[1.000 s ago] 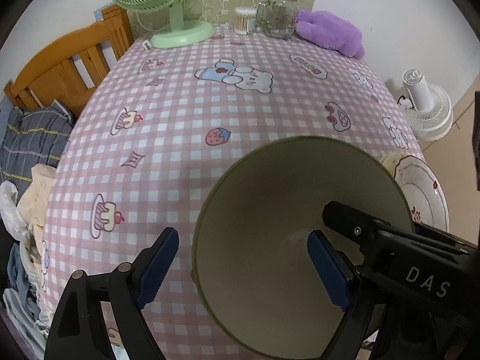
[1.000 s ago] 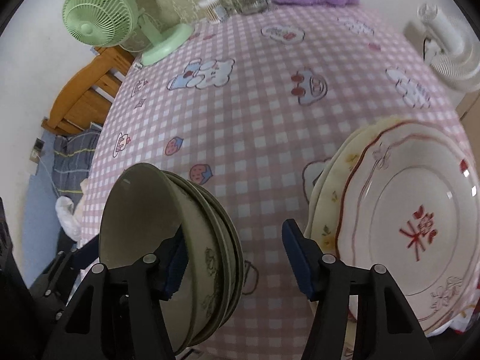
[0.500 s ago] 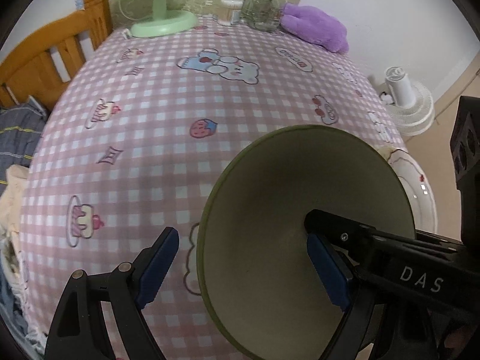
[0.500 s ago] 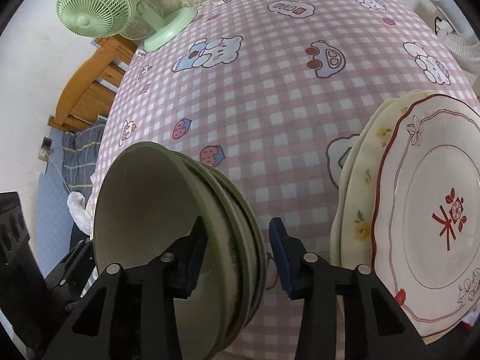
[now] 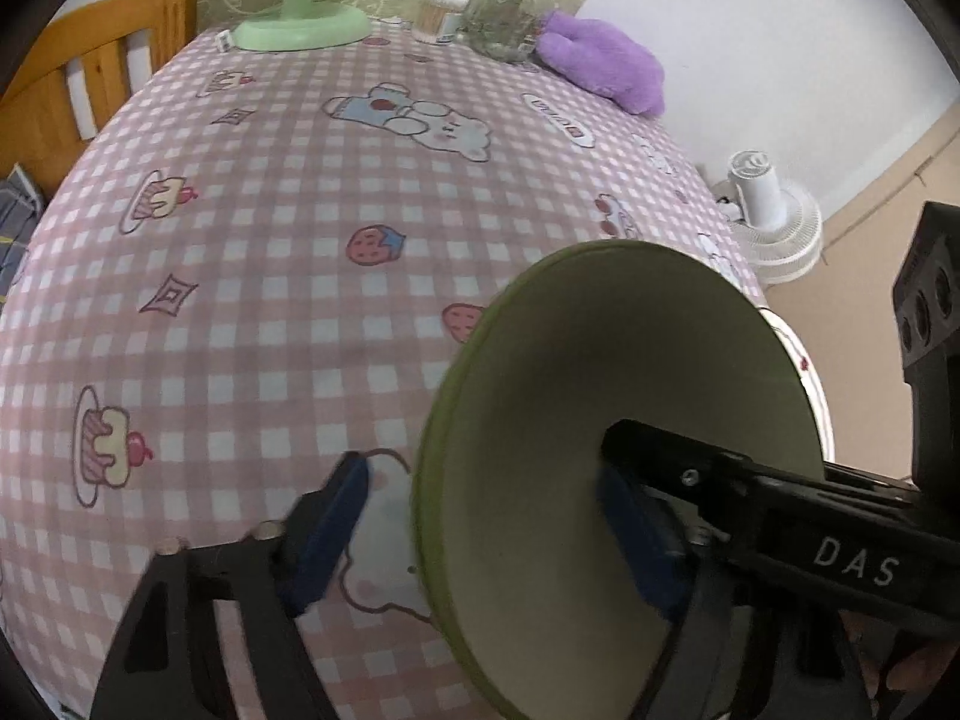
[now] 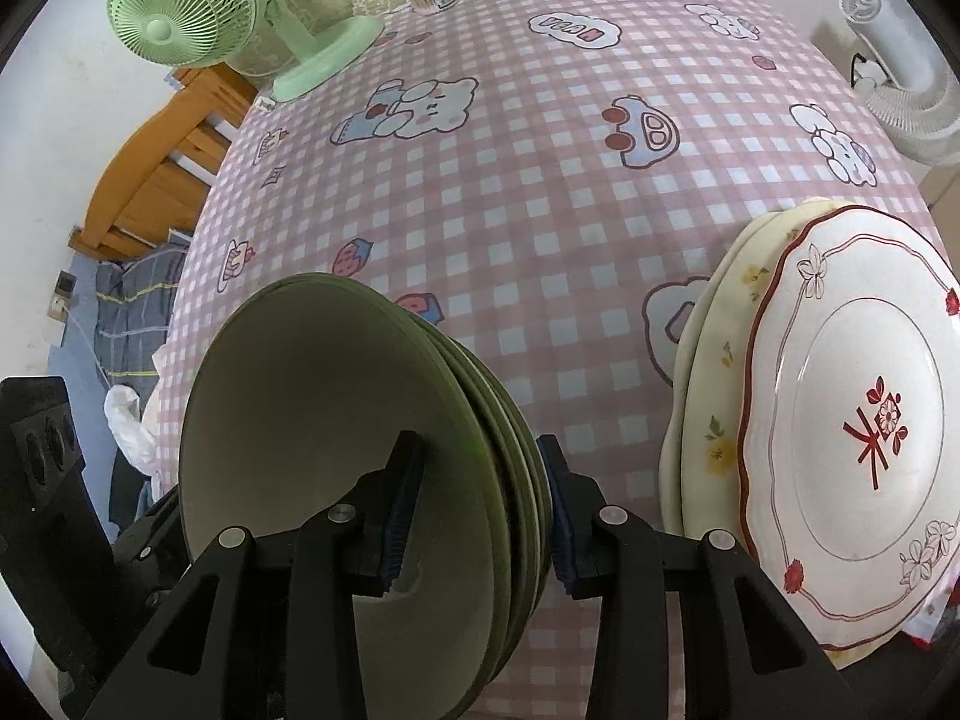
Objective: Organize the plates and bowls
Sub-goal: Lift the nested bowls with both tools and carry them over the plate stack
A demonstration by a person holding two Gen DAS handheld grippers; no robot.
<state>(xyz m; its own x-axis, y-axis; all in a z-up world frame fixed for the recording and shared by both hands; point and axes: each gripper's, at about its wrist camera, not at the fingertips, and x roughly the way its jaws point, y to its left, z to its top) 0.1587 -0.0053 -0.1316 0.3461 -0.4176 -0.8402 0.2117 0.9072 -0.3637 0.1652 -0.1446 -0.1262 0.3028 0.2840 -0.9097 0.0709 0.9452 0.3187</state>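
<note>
Nested stack of green bowls, smooth glazed ceramic, conical, on the checked-cloth worktop at its near left. My right gripper pinches the rims, one jaw inside, one outside. My left gripper has just been closing, jaws straddling the wall, blurred, not yet pressing. Scalloped red-trimmed plate tops cream plates, cut off at right. Glass jar, contents indistinct.

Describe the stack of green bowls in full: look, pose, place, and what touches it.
The stack of green bowls is several nested olive-rimmed bowls with pale, matte cream insides, seemingly ceramic. It sits near the front edge of the pink checked tablecloth, left of the plates. The right gripper clamps its rims, one pad inside, one outside. The left gripper straddles the rim, jaws just closing.
</note>
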